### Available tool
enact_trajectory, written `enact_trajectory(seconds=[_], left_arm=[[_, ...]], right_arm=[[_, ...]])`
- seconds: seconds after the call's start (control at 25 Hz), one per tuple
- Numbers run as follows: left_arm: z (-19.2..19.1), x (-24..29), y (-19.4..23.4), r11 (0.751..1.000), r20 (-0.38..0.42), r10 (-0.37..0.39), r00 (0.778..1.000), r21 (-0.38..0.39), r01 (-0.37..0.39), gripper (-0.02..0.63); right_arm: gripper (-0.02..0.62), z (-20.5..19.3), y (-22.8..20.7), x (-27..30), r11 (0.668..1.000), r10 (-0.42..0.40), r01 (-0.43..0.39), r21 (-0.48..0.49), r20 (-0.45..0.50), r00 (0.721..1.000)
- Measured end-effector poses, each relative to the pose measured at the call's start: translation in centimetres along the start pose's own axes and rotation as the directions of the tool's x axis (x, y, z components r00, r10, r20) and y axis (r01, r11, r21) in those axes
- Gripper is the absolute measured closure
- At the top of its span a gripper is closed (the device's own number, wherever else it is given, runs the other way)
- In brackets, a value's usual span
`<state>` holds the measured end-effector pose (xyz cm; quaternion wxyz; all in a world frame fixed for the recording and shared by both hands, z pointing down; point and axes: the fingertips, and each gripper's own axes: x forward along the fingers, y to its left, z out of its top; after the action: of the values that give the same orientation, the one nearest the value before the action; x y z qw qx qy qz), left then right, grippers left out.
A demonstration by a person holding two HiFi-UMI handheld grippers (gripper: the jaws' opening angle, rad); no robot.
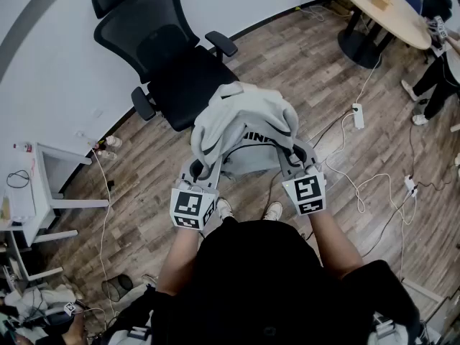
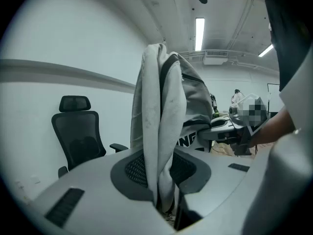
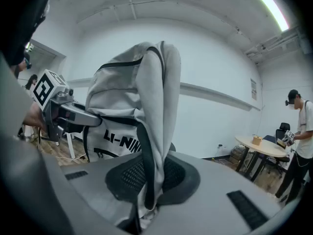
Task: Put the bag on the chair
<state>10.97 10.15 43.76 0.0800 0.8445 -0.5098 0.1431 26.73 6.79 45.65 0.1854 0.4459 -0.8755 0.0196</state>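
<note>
A grey bag (image 1: 241,121) with black trim and lettering hangs in the air between my two grippers, just in front of the black mesh office chair (image 1: 169,60). My left gripper (image 1: 203,165) is shut on a fold of the bag's grey fabric (image 2: 161,146) at its left side. On the bag's right side, my right gripper (image 1: 293,158) is shut on fabric and a black strap (image 3: 146,155). The chair (image 2: 78,133) stands upright against the white wall, its seat bare. The bag's far edge overlaps the seat's front edge in the head view.
A white side table (image 1: 43,192) stands at the left with cables on the wooden floor (image 1: 302,56). A power strip (image 1: 357,115) and cords lie to the right. A round table (image 1: 384,9) and a person (image 3: 301,141) are at the far right.
</note>
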Motion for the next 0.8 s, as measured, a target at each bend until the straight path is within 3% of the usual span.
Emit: enact_trajectory(seconds=[0.8], left_arm=[[0.6, -2.0, 3.5, 1.0, 0.057, -0.024, 0.998, 0.013, 0.023, 0.517]], right_arm=[[0.543, 2.6, 3.1, 1.1, 0.999, -0.041, 0.041, -0.003, 0.027, 0.999]])
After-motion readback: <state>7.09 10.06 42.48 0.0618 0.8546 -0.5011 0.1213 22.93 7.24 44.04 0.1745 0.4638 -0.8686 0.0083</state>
